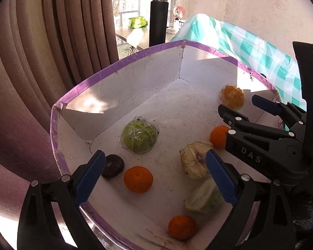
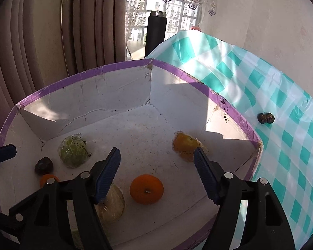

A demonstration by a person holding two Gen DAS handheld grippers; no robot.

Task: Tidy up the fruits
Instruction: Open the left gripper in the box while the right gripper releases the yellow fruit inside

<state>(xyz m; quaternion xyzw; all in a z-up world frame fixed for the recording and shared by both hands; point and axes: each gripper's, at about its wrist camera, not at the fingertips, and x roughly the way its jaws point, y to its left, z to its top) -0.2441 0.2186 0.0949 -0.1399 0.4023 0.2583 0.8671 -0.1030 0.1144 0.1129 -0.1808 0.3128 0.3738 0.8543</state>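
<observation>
Inside the white box with the purple rim we find all but one of the fruits, and both our grippers hang over its near side. Our left gripper has its fingers spread wide and released, nothing between the pads; an orange lies on the box floor just below the gap, with a dark fruit touching the left finger's side of it in the picture. Beyond sits a wrapped green fruit, and to the right a wrapped pale fruit, partly behind the right finger. A pale green piece and a second orange lie nearer the front wall. Our right gripper is also released, fingers apart over a third orange without touching it; a wrapped yellow fruit rests near the box's right wall. Outside the box, on the checked cloth of the tabletop, one small dark fruit lies alone. A black flask stands behind the box by the curtain.
</observation>
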